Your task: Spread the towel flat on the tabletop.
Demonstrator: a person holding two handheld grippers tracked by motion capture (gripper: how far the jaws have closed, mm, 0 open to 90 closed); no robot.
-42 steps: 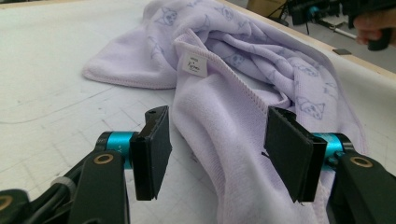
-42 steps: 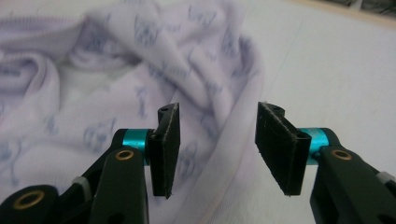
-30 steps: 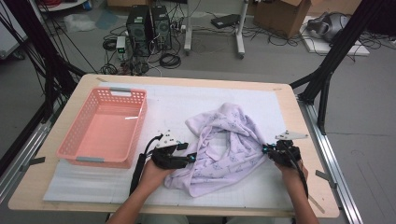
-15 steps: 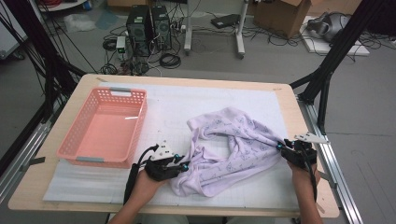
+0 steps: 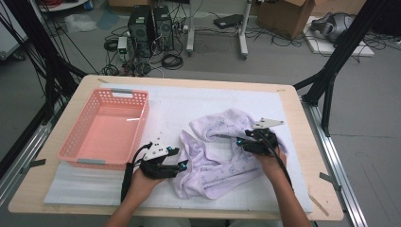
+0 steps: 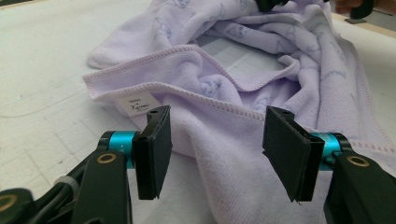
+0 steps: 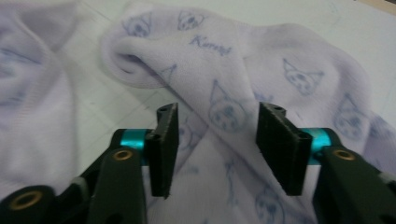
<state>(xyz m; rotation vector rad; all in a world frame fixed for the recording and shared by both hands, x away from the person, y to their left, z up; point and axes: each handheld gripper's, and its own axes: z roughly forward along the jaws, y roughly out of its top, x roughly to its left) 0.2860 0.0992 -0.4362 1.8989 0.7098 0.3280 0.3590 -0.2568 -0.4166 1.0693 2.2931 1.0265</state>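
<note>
Left gripper (image 6: 217,149): its fingers (image 6: 156,149) stand spread apart with nothing between them, straddling a fold of the lilac towel (image 6: 243,93) just below the hemmed edge that carries a small white label (image 6: 136,103). Right gripper (image 7: 218,147): its fingers (image 7: 275,147) are likewise parted and empty, poised over a raised ridge of the same towel, whose printed cartoon faces lie directly ahead. In the high view the left gripper (image 5: 176,163) sits at the towel's near-left edge and the right gripper (image 5: 247,142) at its right side, each in one of the person's hands, forearms entering from the bottom. The towel (image 5: 217,158) lies crumpled in loose folds on the white mat (image 5: 198,101) that covers the table (image 5: 302,156), right of centre; a pink basket (image 5: 75,156) stands empty to its left, close to but apart from the cloth. Step in hand, by judgement: both grippers are positioned for a grasp on opposite sides of the towel, neither yet holding cloth. The next move likely calls for closing each pair of fingers on a single hem or corner instead of a bunched fold, then drawing the two holds apart so the cloth opens out flat.
</note>
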